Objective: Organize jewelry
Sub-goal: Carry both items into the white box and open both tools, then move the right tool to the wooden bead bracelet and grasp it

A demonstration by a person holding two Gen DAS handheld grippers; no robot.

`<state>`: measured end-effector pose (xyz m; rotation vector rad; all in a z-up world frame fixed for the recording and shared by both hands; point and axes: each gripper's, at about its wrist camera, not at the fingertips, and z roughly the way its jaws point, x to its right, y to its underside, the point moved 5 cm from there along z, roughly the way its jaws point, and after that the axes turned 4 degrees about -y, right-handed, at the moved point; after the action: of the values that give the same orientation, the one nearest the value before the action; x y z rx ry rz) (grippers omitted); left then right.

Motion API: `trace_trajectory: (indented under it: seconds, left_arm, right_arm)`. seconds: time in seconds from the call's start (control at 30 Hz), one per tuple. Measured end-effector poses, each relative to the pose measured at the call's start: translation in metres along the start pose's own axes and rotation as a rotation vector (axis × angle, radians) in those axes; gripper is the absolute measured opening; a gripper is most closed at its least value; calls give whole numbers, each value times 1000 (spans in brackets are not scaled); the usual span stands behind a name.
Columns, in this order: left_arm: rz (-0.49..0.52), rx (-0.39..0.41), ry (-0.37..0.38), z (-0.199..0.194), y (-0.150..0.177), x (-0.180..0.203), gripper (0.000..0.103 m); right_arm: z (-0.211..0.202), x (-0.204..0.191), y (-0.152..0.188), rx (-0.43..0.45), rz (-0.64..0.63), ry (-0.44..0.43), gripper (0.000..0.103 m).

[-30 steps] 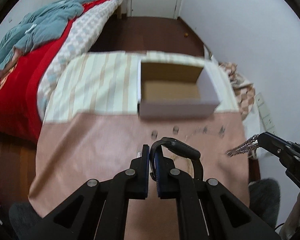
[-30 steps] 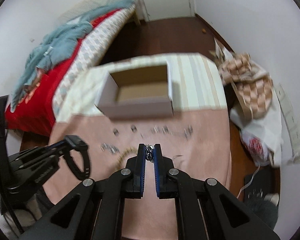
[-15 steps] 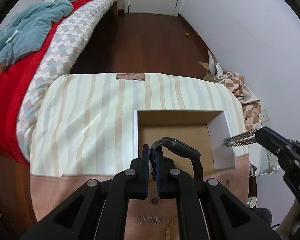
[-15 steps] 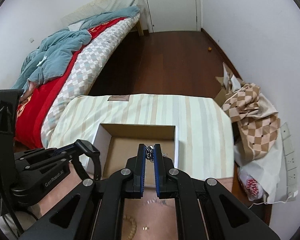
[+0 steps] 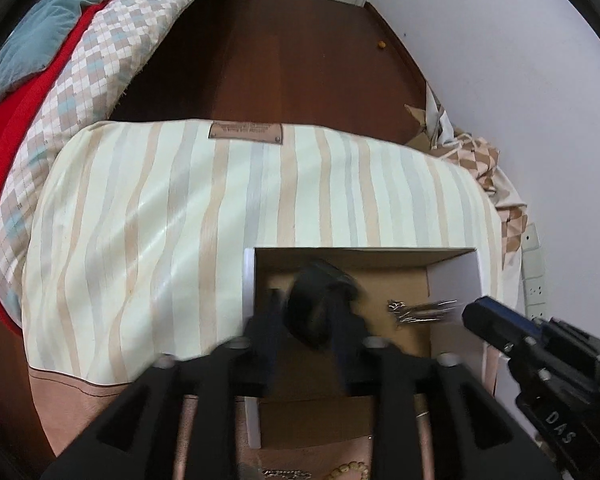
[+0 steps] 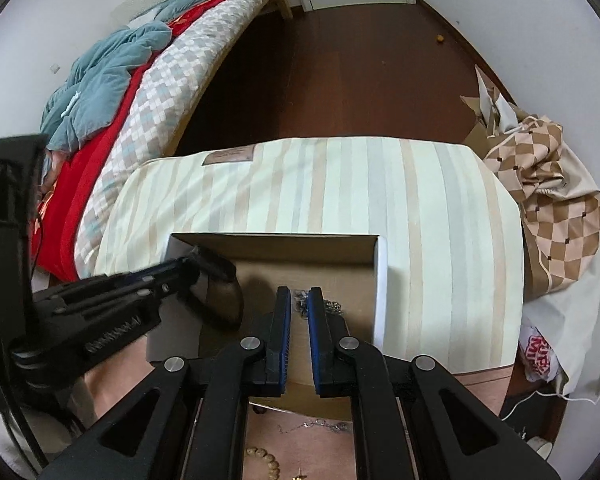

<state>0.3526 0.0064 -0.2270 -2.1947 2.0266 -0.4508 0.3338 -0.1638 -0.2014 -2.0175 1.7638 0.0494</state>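
An open cardboard box (image 5: 454, 280) (image 6: 380, 288) stands on the striped cloth. My left gripper (image 5: 306, 298) (image 6: 188, 270) hangs over the box's left half. Its jaws are opening and blurred, with a black watch (image 5: 316, 280) (image 6: 224, 300) loose between them, over the box floor. My right gripper (image 6: 299, 308) (image 5: 474, 314) is over the box's right half and its jaws are opening. A silver chain (image 6: 300, 303) (image 5: 420, 307) sits at its tips, blurred, and part of it trails past the right finger inside the box.
More jewelry lies on the pink cloth in front of the box: a bead bracelet (image 6: 266, 462) and a thin silver chain (image 6: 312, 426). A bed (image 5: 60, 80) stands at the left. A checked bag (image 6: 552, 208) leans by the right wall. Dark floor lies beyond the table.
Both grippers have moved forward from over the pink cloth to over the box and sunk lower. The left jaws have spread off the watch. The chain now looks blurred and loose.
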Motion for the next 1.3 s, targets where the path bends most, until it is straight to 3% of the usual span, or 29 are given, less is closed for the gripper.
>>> trace_trajectory:
  seconds: [0.03, 0.07, 0.1, 0.2, 0.23, 0.33, 0.4, 0.53, 0.7, 1.0, 1.3]
  left_arm:
    - [-3, 16, 11, -5, -1, 2, 56]
    - [-6, 24, 8, -9, -2, 2, 69]
    - [-7, 37, 1, -14, -4, 3, 70]
    - [-8, 64, -13, -26, -6, 3, 75]
    - [-7, 77, -25, -30, -6, 2, 81]
    - [16, 140, -113, -46, -2, -1, 99]
    - [32, 185, -176, -54, 4, -4, 102]
    - [43, 221, -266, -59, 21, -17, 103]
    - [29, 207, -332, -58, 41, -35, 103]
    - [16, 244, -370, -85, 62, -41, 103]
    - [10, 325, -364, -132, 86, -35, 103]
  right_arm:
    - [-3, 1, 0, 7, 1, 7, 19]
    - [-5, 3, 0, 13, 2, 12, 30]
    - [-8, 4, 0, 18, 3, 18, 38]
    - [-20, 7, 3, 40, -7, 49, 48]
    - [-23, 7, 6, 46, -18, 65, 52]
    - [-28, 7, 15, 57, -57, 158, 79]
    - [-28, 6, 22, 56, -67, 190, 97]
    - [-23, 5, 35, 51, -74, 229, 100]
    - [-24, 1, 46, 70, -78, 265, 101]
    - [-44, -16, 59, 104, -79, 291, 101]
    - [-95, -38, 74, 210, -83, 323, 101]
